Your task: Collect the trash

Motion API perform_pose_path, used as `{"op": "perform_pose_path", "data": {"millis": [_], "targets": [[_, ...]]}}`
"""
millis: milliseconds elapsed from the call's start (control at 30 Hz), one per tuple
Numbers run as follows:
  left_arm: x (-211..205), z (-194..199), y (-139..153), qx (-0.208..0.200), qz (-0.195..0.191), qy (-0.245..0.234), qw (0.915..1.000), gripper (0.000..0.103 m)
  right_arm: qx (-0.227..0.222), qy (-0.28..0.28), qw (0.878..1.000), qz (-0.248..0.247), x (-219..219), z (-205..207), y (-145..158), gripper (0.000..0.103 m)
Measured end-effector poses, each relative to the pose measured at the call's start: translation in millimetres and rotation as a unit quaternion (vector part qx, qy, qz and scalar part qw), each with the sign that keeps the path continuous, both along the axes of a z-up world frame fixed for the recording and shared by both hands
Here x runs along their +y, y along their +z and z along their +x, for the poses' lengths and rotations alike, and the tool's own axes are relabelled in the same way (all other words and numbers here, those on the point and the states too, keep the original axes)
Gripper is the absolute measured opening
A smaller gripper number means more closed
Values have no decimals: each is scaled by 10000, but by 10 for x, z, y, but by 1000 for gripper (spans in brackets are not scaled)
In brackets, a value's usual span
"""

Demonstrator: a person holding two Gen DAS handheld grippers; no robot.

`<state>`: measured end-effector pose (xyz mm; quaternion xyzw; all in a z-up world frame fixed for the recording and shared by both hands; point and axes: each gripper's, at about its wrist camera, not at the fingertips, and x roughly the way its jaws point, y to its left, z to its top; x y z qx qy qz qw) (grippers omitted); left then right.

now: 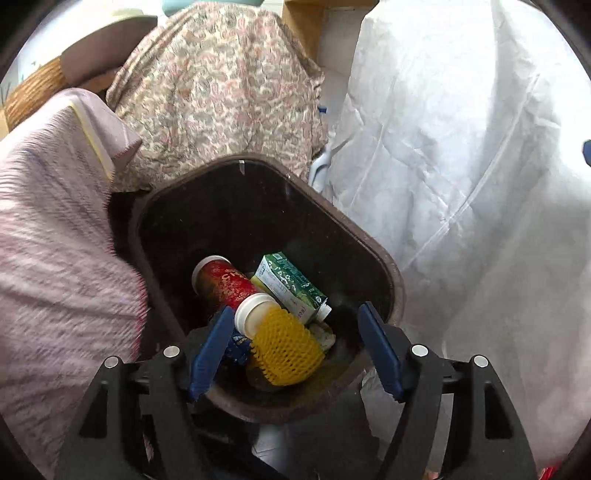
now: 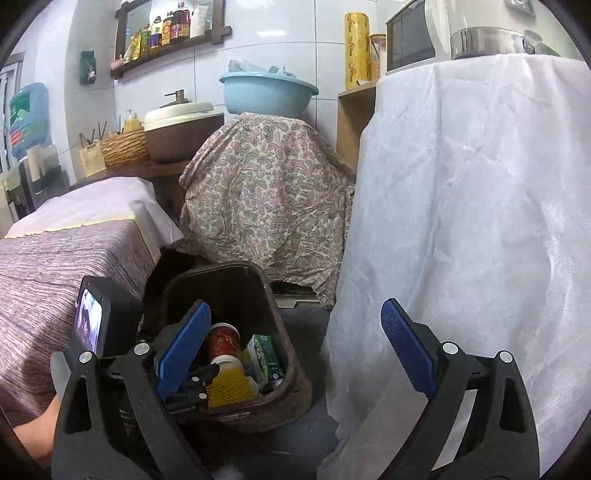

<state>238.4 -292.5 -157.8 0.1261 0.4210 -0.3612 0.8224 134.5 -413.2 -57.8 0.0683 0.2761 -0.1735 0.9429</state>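
A dark brown trash bin [image 1: 384,258] stands on the floor and holds a red can [image 1: 221,284], a green-and-white carton [image 1: 291,284], a white-capped bottle [image 1: 255,314] and a yellow foam net sleeve [image 1: 284,350]. My left gripper [image 1: 295,350] is open and empty right above the bin's mouth. My right gripper [image 2: 295,354] is open and empty, higher up and behind. In the right wrist view the bin [image 2: 291,369] sits low at centre, with the left gripper's body and its screen [image 2: 88,325] over the bin's left side.
A purple-covered table [image 2: 74,258] flanks the bin on the left, a paisley-draped object [image 2: 266,192] stands behind it, and a white-draped stand [image 2: 461,221] is on the right. A blue basin [image 2: 267,92], a wicker basket [image 2: 123,147] and a shelf of bottles [image 2: 166,29] are further back.
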Motion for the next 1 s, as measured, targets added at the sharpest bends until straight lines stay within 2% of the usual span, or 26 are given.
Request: {"op": "perform_pose_path", "data": {"millis": [133, 200, 267, 367, 400, 500, 600, 700, 867, 1000], "targets": [[219, -250, 229, -317, -174, 10, 9993, 71, -174, 31, 9998, -53, 61, -75, 116, 92], [392, -440, 402, -569, -346, 14, 9978, 81, -320, 36, 9995, -72, 87, -133, 200, 93], [584, -623, 576, -883, -477, 82, 9949, 86, -532, 16, 9986, -22, 104, -214, 285, 97], [916, -862, 867, -1318, -767, 283, 9879, 95, -854, -11, 9963, 45, 135, -326, 405, 97], [1090, -971, 985, -1529, -931, 394, 9831, 98, -940, -1, 9956, 27, 165, -360, 433, 97], [1489, -1180, 1200, -1960, -1134, 857, 9702, 98, -1146, 131, 9933, -29, 328, -452, 511, 97], [1826, -1321, 1313, -2166, -1276, 1307, 9590, 98, -1236, 276, 9919, -96, 534, -536, 556, 97], [2177, -1512, 1402, -2492, -1317, 1924, 9400, 98, -1413, 333, 9894, -91, 837, -685, 564, 97], [2467, -1846, 1466, -3036, -1343, 2507, 9094, 98, -1475, 776, 9856, -294, 1423, -893, 533, 97], [2564, -1970, 1474, -3062, -1172, 2747, 9039, 98, -1494, 1059, 9824, -363, 1688, -1038, 510, 97]]}}
